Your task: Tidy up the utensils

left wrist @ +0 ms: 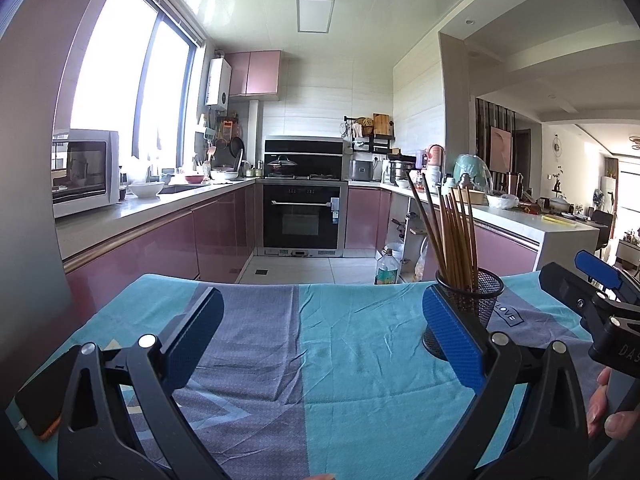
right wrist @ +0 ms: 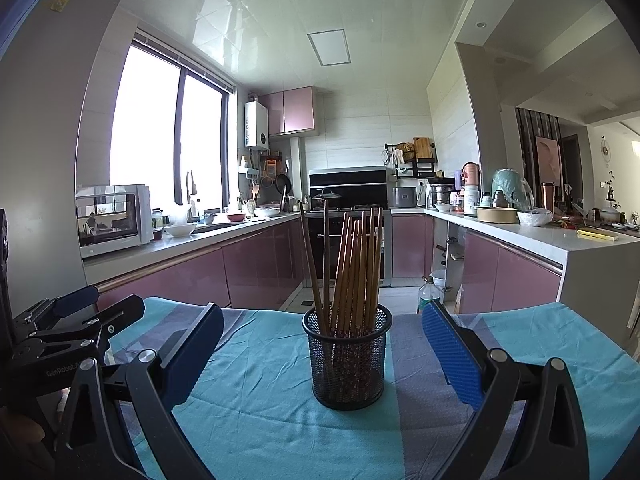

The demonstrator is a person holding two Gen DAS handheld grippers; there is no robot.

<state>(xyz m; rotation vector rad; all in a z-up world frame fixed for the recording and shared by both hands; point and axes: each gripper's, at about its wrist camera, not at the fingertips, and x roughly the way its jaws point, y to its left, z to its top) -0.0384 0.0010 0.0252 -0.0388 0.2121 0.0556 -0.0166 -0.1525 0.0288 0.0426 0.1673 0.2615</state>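
Seen from the left wrist view, the left gripper spreads its blue-padded jaws wide with nothing between them, above the turquoise and grey cloth. Its right finger hides part of the black wire-mesh cup, which holds the brown wooden chopsticks upright. Right of the cup, the right gripper is cut off by the frame edge.

Through the right wrist view, the right gripper is equally wide and holds nothing; the cup stands between its fingers, touching neither. Chopsticks lean inside; their lower ends blur behind mesh. Left of the cup, only part of the left gripper shows.
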